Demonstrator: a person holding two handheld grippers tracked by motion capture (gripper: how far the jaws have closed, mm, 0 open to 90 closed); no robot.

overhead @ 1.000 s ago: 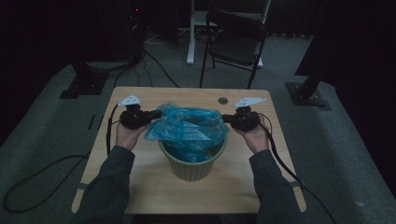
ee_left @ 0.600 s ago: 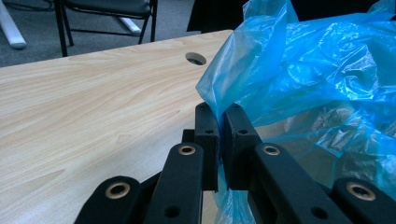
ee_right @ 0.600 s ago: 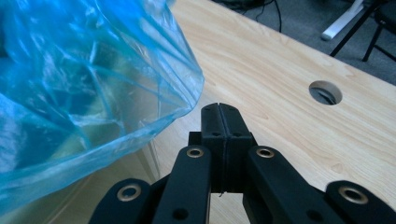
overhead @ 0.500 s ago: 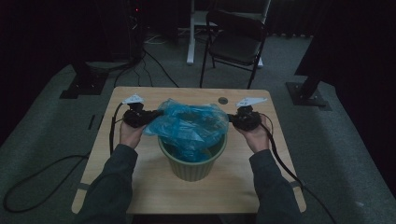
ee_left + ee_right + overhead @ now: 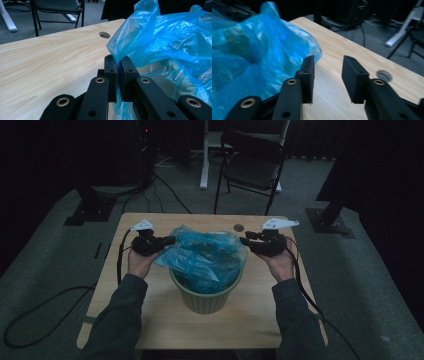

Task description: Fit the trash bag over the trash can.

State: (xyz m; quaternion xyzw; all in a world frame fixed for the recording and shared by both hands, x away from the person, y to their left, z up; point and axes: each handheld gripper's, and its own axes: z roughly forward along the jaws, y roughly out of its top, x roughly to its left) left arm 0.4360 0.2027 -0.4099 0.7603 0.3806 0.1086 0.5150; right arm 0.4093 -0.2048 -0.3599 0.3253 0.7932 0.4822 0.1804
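Note:
A crumpled blue plastic bag (image 5: pixel 205 252) sits in a pale green pot (image 5: pixel 205 297) at the middle of the wooden table (image 5: pixel 150 315), and its top billows over the rim. My left gripper (image 5: pixel 167 241) is level at the bag's left side, shut on a fold of the bag's edge (image 5: pixel 140 37), which is pinched between the black pads (image 5: pixel 111 67). At the bag's right side is my right gripper (image 5: pixel 245 241). Its jaws have just been opening and nothing is between them (image 5: pixel 328 62). The bag (image 5: pixel 249 50) lies just beside its left pad.
A round cable hole (image 5: pixel 239 227) is in the table behind the pot. A dark folding chair (image 5: pixel 250 165) stands past the far edge. Cables trail off the table's left and right sides. Bare tabletop lies in front of the pot.
The right gripper's jaws have come apart and let go of the bag's right edge, and that hand has lifted a little. The left gripper keeps its grip and has not moved.

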